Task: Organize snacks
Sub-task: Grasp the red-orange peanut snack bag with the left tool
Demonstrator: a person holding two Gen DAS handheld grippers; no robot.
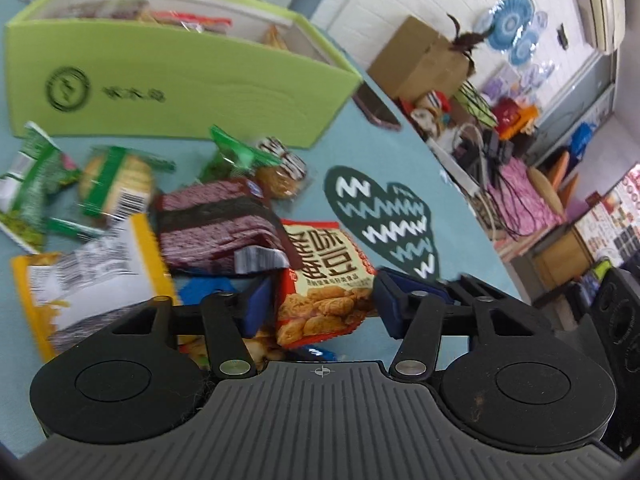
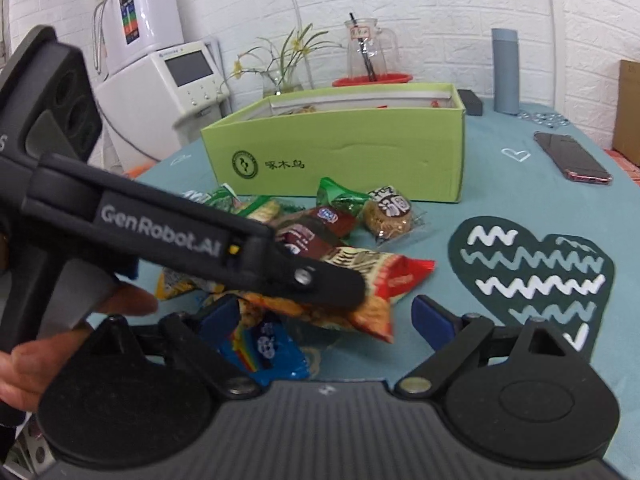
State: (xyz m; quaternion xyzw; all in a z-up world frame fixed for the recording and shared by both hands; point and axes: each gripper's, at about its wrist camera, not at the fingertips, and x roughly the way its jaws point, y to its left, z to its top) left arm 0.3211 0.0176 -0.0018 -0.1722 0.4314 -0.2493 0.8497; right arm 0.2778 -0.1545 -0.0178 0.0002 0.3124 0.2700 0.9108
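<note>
A pile of snack packets lies on the teal tablecloth in front of a light green box (image 1: 180, 92) (image 2: 352, 152) that holds some snacks. My left gripper (image 1: 320, 300) is open, its blue pads on either side of a red packet of fried snacks (image 1: 324, 284) (image 2: 384, 280) without clearly pinching it. A dark purple packet (image 1: 216, 228) lies just beyond it. My right gripper (image 2: 324, 320) is open and empty, low over the pile's near edge, above a blue packet (image 2: 264, 352). The left gripper's body (image 2: 160, 232) crosses the right wrist view.
Green packets (image 1: 36, 184), a round biscuit pack (image 2: 390, 214) and a yellow packet (image 1: 92, 276) lie in the pile. A phone (image 2: 572, 158) lies at the table's right. A grey bottle (image 2: 506, 70), glass jug (image 2: 370, 52) and plant stand behind the box.
</note>
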